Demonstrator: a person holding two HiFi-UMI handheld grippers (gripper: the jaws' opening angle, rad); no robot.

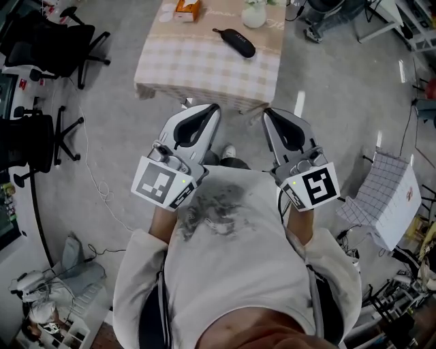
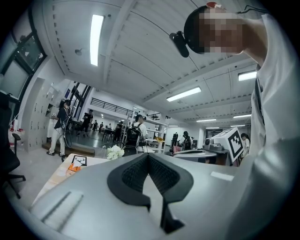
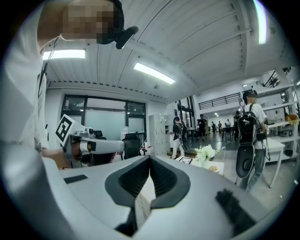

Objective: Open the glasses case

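Note:
A black glasses case [image 1: 235,41] lies closed on a table with a checked cloth [image 1: 204,68], ahead of me in the head view. Both grippers are held side by side in front of my chest, short of the table's near edge and pointing toward it. My left gripper [image 1: 215,108] is shut with nothing between its jaws. My right gripper [image 1: 267,112] is shut and empty too. In the left gripper view the left gripper [image 2: 148,155] has its dark pads [image 2: 133,176] meeting; the right gripper [image 3: 150,158] shows the same in its own view.
On the table stand an orange box [image 1: 187,9] at the far left and a white vase of flowers [image 1: 254,13]. Black office chairs [image 1: 54,48] stand to the left. A white checked board [image 1: 388,198] leans at the right. Other people stand far off in the hall.

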